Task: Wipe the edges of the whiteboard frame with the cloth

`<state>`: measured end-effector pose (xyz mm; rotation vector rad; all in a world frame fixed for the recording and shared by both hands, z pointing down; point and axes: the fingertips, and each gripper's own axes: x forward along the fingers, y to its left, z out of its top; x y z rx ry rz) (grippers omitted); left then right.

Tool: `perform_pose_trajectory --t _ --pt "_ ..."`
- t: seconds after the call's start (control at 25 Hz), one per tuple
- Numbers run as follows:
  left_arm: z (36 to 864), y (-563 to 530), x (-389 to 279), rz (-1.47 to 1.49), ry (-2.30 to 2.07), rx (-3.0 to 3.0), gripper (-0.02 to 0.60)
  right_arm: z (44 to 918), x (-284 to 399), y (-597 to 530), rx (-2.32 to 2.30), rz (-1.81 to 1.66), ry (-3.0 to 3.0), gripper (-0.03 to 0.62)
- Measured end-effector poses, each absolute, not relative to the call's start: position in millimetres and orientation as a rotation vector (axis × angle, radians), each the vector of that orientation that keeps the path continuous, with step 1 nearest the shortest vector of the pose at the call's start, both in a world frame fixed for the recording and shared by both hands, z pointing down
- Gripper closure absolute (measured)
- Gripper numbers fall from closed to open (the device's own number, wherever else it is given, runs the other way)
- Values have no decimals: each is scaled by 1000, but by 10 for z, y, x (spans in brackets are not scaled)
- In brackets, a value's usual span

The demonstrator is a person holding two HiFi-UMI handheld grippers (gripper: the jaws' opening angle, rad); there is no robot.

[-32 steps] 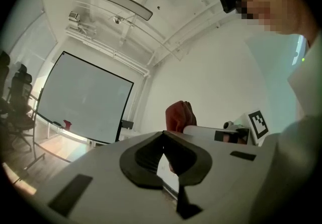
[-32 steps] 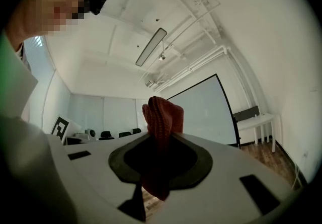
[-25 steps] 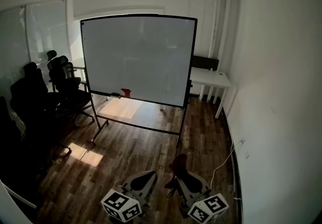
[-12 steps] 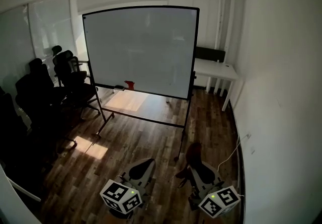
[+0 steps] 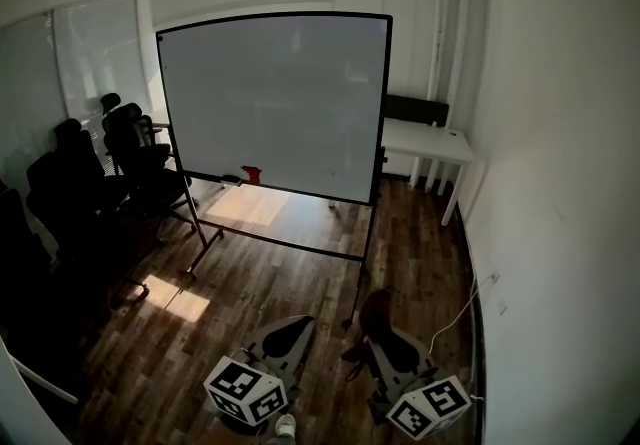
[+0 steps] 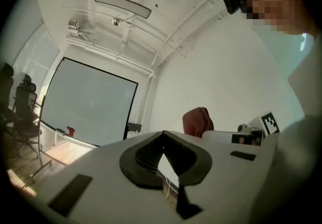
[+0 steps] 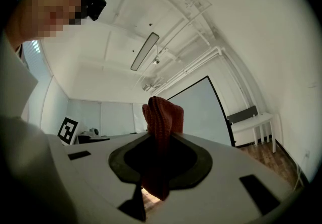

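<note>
Only shifting a little sideways since half a second ago, staying well apart from whiteboard frame [image 5: 385, 103]. Gripping red cloth [image 7: 162, 115] tight in right claw [image 7: 160, 140]; keeping left claw [image 6: 162, 136] closed on nothing. No wiping possible yet from here

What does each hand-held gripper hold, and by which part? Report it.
Right hand-held gripper: shut on the red cloth, pinched across its bunched middle. Left hand-held gripper: shut, empty.
</note>
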<state>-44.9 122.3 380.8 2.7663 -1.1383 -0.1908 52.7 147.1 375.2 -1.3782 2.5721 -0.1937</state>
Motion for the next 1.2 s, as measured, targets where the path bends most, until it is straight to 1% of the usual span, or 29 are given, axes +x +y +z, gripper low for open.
perform_pose_trajectory --t 0.2,0.76,1.2 --pt "3864 696 -460 -189 -1110 2778 574 3844 452 948 -1406 -208 2575 520" --pt "3825 -1408 -821 -193 -979 2828 574 3753 -24 -1076 -1520 -156 2537 520" --pt "3910 -2736 -423 -156 -957 2835 574 3797 376 -2440 -1523 -124 2539 520"
